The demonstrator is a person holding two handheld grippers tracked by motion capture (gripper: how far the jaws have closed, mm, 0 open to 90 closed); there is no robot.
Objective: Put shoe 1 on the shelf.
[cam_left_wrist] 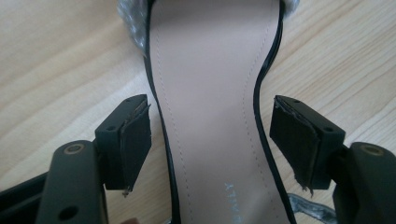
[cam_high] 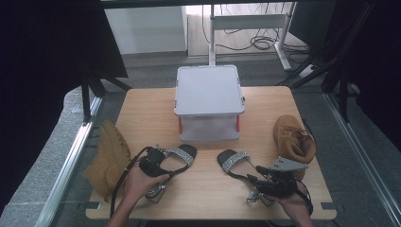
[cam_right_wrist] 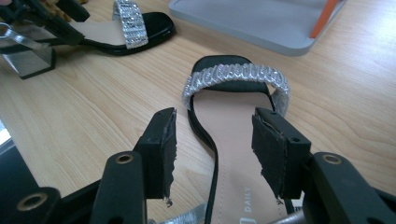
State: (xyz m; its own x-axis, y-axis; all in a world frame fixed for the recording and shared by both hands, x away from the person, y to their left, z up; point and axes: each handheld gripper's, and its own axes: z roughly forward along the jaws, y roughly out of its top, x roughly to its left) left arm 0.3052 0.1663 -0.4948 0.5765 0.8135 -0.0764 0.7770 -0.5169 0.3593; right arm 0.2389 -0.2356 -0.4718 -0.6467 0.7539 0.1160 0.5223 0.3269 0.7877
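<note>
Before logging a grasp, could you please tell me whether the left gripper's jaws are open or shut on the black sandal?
Open. The left gripper has its jaws either side of the black sandal with the beige insole, with a gap at each sole edge.

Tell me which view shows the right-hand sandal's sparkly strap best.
The right gripper view: the right sandal's strap runs whole across the toe, beads sharp, just beyond the open right tool. The high view shows it small. The left gripper view shows the other sandal's insole.
</note>
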